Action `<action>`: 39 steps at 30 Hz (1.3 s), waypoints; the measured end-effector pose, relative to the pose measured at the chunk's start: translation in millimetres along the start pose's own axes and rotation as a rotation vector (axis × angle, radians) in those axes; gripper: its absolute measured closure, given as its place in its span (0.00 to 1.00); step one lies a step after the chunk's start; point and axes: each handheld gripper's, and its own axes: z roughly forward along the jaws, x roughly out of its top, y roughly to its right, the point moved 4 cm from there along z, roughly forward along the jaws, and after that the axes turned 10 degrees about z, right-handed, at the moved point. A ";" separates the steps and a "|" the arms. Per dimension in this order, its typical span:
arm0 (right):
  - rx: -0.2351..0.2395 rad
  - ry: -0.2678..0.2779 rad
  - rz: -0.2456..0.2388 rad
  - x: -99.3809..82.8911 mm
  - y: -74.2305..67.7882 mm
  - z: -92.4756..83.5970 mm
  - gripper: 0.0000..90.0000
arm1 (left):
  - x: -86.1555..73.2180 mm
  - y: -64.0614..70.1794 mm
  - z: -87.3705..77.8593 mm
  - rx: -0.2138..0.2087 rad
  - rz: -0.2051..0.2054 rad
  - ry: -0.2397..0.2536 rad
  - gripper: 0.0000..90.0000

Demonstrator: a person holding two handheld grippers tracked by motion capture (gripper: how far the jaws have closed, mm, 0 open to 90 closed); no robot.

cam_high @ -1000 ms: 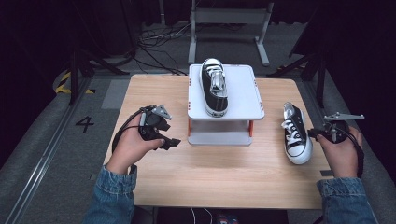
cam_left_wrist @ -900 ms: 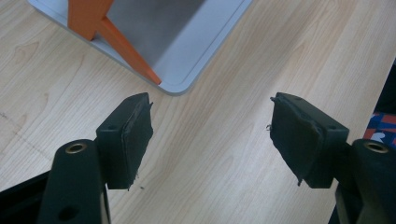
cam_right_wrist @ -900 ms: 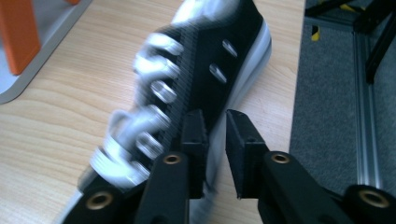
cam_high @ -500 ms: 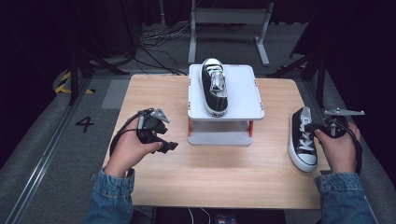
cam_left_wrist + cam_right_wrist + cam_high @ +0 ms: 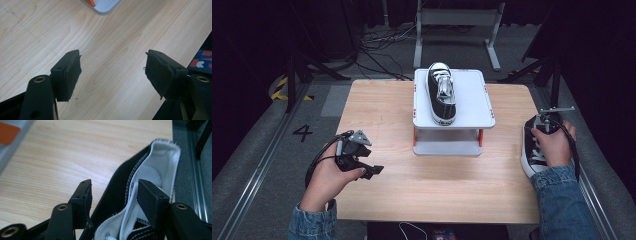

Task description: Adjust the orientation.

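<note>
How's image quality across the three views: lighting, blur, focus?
High view: table evenly lit, surroundings near black, glare on the shoe atop the white stand. Left gripper view: wood grain sharp, open jaws slightly soft. Right gripper view: second shoe between the jaws, close and a bit soft.

Two shoes, one stand, one desk
One shoe (image 5: 441,92) lies on the stand (image 5: 477,100) mid-desk (image 5: 387,110); the other shoe (image 5: 532,150) rests at the desk's right edge.

Left gripper (image 5: 371,169) hovers low with its jaws spread wide and bare, left hand (image 5: 328,180) wrapped behind it. Right gripper (image 5: 113,192) has just been opening, jaws slack, right hand (image 5: 553,145) gripping its body.
</note>
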 end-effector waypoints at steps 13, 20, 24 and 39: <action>0.055 -0.005 -0.071 3.7 -10.5 -2.8 0.97 | -1.2 -1.3 4.3 -0.016 0.006 -0.018 0.33; 0.148 -0.004 -0.159 1.2 -38.7 -29.0 0.97 | 9.3 -4.8 8.3 -0.022 0.021 -0.001 0.33; 0.208 -0.035 -0.207 -5.2 -54.6 -43.3 0.97 | 18.7 -8.0 12.9 -0.038 0.043 0.008 0.33; 0.452 -0.317 -0.578 -72.7 -123.4 -87.2 0.96 | 64.4 -16.9 41.3 -0.092 0.135 0.024 0.34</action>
